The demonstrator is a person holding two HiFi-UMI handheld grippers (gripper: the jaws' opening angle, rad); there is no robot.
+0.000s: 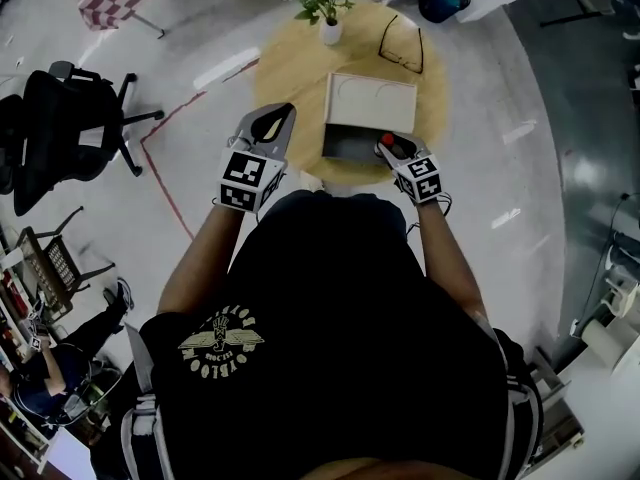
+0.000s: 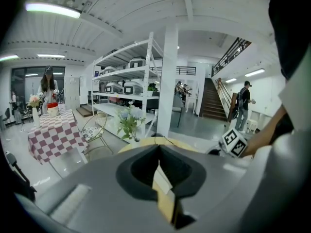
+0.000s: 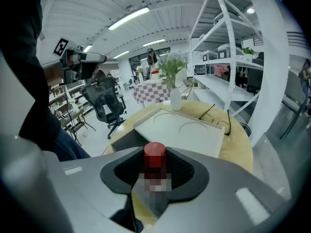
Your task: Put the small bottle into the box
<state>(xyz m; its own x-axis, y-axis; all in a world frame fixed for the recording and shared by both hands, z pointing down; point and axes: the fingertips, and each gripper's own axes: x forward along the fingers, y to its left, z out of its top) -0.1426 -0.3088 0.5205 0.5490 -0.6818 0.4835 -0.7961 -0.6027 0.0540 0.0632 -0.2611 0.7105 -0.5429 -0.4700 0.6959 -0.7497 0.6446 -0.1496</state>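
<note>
From the head view, a round pale wooden table carries an open shallow box with a cream lid panel and a dark grey inside, black-rimmed glasses and a white vase of pale flowers. The left gripper hangs just left of the box with its tips together, while the right gripper sits at the near right corner of the box's dark inside, holding the small red-capped bottle. In the left gripper view, the left gripper has its jaws meeting at the tips with nothing between them; the vase stands beyond. In the right gripper view, the right gripper is clamped on the upright bottle, in front of the box.
</note>
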